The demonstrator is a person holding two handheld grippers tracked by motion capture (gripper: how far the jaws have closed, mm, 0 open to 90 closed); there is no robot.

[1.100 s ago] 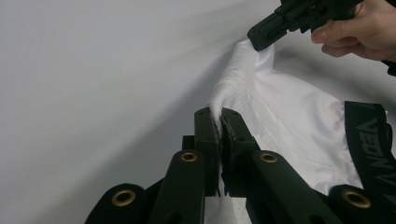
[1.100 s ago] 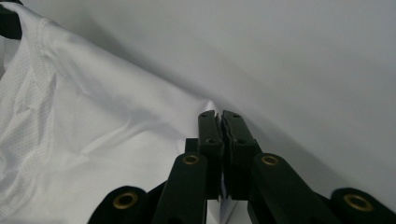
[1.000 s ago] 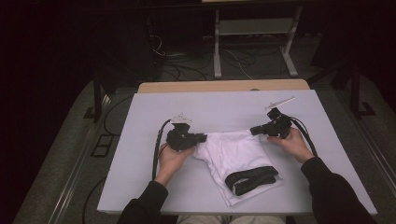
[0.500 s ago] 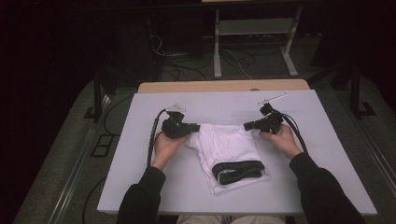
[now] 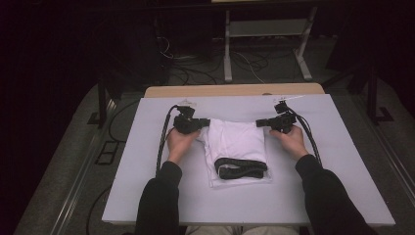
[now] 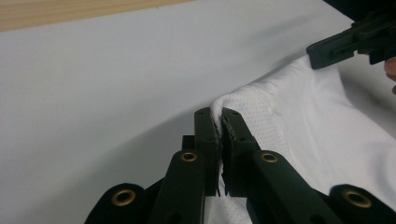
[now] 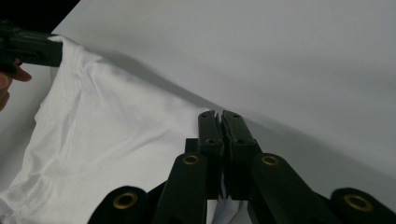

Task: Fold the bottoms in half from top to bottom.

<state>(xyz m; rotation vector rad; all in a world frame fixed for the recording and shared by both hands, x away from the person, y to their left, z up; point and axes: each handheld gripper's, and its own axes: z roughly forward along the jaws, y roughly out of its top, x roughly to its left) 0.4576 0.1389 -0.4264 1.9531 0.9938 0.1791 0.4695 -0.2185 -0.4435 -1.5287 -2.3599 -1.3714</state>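
Note:
A white mesh garment [image 5: 237, 142] with a black elastic band [image 5: 240, 169] at its near end lies flat in the middle of the white table [image 5: 147, 161]. My left gripper [image 5: 205, 123] is shut on its far left corner, and white cloth [image 6: 317, 121] is pinched between the closed jaws [image 6: 219, 116]. My right gripper [image 5: 259, 123] is shut on the far right corner. In the right gripper view the jaws [image 7: 218, 116] are closed at the edge of the cloth [image 7: 107, 135]. Each gripper view shows the other gripper farther off [image 6: 336, 49] [image 7: 32, 49].
A wooden strip [image 5: 235, 90] runs along the table's far edge. Black cables [image 5: 161, 142] trail from both grippers across the tabletop. Behind the table, a metal stand [image 5: 264, 44] and loose cables lie on the dark floor.
Both grippers have moved away from the person toward the far edge, dragging the garment with them. Its far edge is now stretched straight between them.

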